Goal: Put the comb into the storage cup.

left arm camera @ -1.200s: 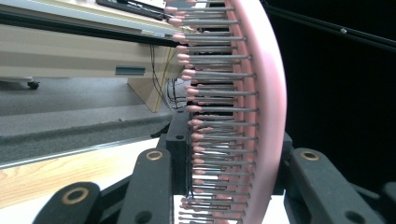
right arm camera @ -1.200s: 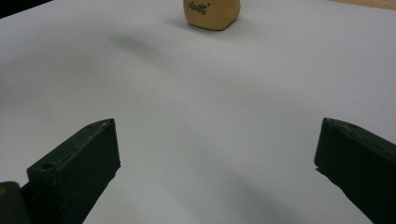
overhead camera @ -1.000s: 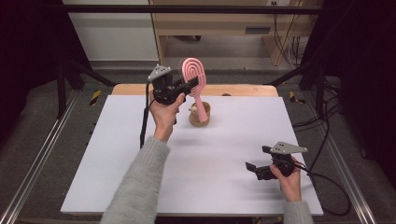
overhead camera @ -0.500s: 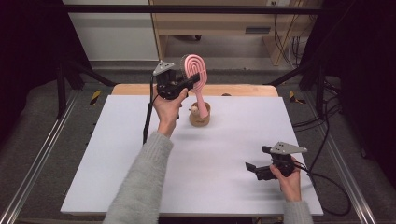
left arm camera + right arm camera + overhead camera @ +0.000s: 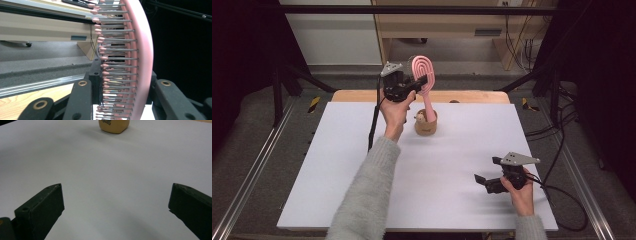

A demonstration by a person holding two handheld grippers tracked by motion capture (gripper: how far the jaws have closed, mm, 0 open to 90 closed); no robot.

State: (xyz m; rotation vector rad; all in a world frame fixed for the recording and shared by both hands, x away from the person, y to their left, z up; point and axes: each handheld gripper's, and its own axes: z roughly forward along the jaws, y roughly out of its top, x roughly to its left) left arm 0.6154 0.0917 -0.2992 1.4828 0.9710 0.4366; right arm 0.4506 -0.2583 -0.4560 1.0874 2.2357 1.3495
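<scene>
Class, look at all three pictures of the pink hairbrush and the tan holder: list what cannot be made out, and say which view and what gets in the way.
- Hairbrush handle tip: high view, hidden inside the tan holder.
- Holder's top: right gripper view, cut off by the upper edge; its dark print is too blurred to read.
- Brush handle: left gripper view, cut off below; the left claw grips the bristled head.
- Small figure on the holder's rim: high view, too small to identify.

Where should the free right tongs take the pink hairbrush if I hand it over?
Probably the bare handle of the pink hairbrush, from the side, just above the tan holder. It stands nearly upright, slim and smooth, while the bristled head is clamped in the left tongs. The right tongs are open.
</scene>
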